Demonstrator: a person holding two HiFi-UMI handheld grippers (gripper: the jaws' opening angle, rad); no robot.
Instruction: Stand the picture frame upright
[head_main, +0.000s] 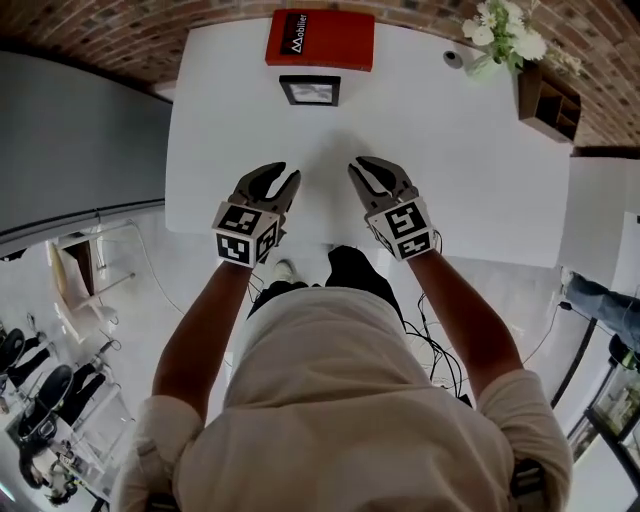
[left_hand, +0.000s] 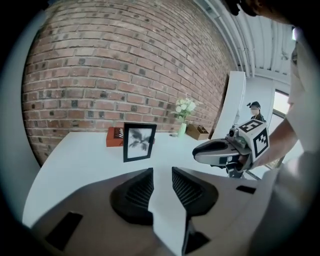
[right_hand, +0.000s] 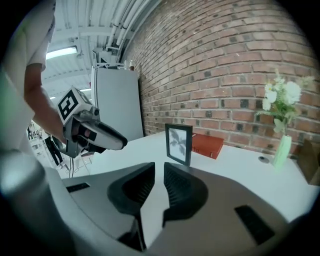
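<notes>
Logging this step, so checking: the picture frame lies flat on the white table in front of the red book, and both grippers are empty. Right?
Not flat: the picture frame stands upright on the white table in front of the red book, as the left gripper view shows. The left gripper and right gripper are indeed empty, jaws apart.

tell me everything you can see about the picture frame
The picture frame is a slim black rectangle in portrait format, holding a pale print of a dark leafy sprig. It stands upright on the white table, toward the table's far side, just in front of a red book, with a small gap between the two in the head view. Only the table seems to touch it. Its back and any stand are hidden.
</notes>
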